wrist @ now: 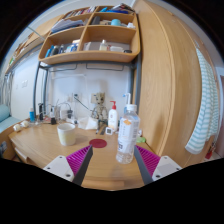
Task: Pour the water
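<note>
A clear plastic water bottle [127, 134] with a white cap stands upright on the wooden desk [40, 143], just ahead of my fingers and toward the right finger. A pale cream cup [66, 134] stands farther back, to the left. A dark red round coaster [98, 144] lies on the desk between cup and bottle. My gripper [112, 162] is open, its magenta pads [82, 158] spread wide with bare desk between them; the bottle's base sits beyond the fingertips, touching neither.
A white bottle with a red cap [113, 118] and small clutter stand at the desk's back by the wall. Wooden shelves [90, 50] with items hang above. A tall wooden panel [165, 80] rises at the right.
</note>
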Action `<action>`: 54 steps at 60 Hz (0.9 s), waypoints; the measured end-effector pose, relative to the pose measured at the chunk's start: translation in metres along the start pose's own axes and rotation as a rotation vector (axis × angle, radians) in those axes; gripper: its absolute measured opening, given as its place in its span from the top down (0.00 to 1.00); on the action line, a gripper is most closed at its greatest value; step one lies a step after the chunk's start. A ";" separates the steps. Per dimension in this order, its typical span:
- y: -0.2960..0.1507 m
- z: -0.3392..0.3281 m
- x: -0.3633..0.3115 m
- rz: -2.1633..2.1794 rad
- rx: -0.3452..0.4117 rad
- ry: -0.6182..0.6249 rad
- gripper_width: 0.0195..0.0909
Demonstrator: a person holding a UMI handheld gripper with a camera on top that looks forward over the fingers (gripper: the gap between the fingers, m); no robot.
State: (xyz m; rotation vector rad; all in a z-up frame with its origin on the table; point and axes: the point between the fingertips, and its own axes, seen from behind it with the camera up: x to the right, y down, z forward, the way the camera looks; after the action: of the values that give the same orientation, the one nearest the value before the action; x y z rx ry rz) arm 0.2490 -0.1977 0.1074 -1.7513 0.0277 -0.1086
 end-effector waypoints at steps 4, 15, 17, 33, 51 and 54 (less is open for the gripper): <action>0.006 0.013 0.017 0.009 -0.003 0.023 0.07; -0.001 0.054 0.031 0.010 0.036 0.000 0.08; -0.003 0.061 0.033 0.007 0.043 0.000 0.07; -0.011 0.109 0.044 -0.019 0.052 0.020 0.12; -0.001 0.125 0.048 0.049 0.045 0.013 0.58; -0.001 0.126 0.048 0.041 0.051 0.013 0.63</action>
State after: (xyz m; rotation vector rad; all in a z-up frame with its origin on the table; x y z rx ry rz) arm 0.3074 -0.0778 0.0889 -1.6979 0.0698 -0.0894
